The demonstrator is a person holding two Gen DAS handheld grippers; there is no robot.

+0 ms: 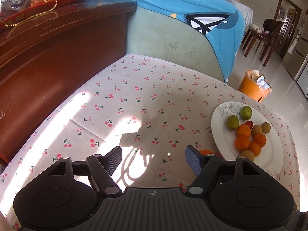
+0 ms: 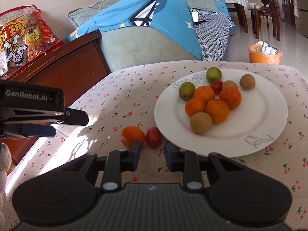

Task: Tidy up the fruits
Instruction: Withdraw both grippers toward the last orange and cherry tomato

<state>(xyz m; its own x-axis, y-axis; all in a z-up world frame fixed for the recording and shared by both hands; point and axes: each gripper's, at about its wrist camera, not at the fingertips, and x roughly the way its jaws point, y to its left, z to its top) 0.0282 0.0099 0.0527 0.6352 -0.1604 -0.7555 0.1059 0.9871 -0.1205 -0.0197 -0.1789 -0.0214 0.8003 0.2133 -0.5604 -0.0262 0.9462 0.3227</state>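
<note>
A white plate [image 2: 269, 119] on the cherry-print tablecloth holds several fruits: oranges [image 2: 217, 110], two green fruits [image 2: 186, 90], brown round fruits [image 2: 201, 122] and a small red one [image 2: 217, 86]. A loose orange [image 2: 132, 136] and a loose red fruit [image 2: 153, 136] lie on the cloth left of the plate. My right gripper [image 2: 152, 154] is open and empty, just in front of the red fruit. My left gripper [image 1: 154, 157] is open and empty over bare cloth, left of the plate [image 1: 221, 115]; it shows at the left edge of the right wrist view [image 2: 48, 125].
A dark wooden cabinet [image 2: 67, 71] with a red snack bag [image 2: 25, 36] stands at the left. A sofa with a blue cover [image 2: 154, 32] is behind the table. An orange bin [image 2: 264, 54] and wooden chairs [image 2: 269, 13] stand on the floor at the right.
</note>
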